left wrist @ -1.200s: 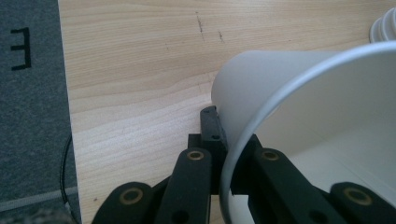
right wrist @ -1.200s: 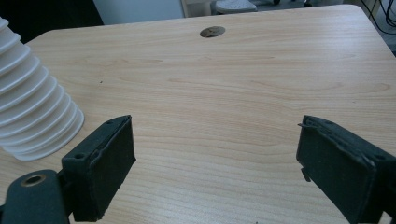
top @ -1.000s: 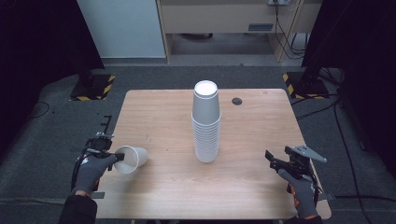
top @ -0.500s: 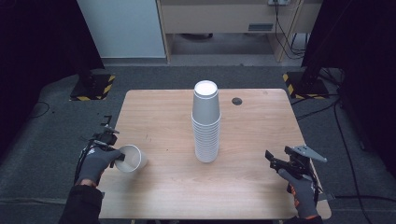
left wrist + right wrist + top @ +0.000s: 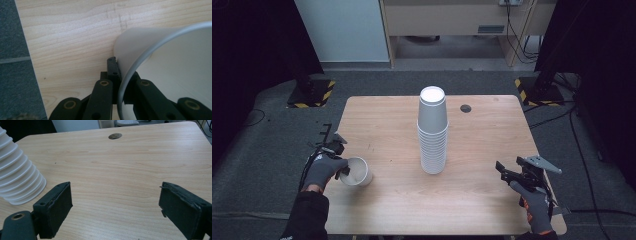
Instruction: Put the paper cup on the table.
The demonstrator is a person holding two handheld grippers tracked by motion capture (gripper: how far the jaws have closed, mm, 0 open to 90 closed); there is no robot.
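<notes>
One thin-wall pinch: left tool (image 5: 343, 169) clamped on cup (image 5: 357, 171) rim may crush/slip it near worktop (image 5: 387, 130) edge w/ right tool (image 5: 507, 176) apart.

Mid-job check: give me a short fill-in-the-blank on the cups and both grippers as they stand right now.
1. The left gripper is shut on the wall of a single white ____.
2. The right gripper has its jaws ____, with nothing between them.
3. The stack of cups stands upside down near the table's ____.

Missing words: cup; open; middle
</notes>
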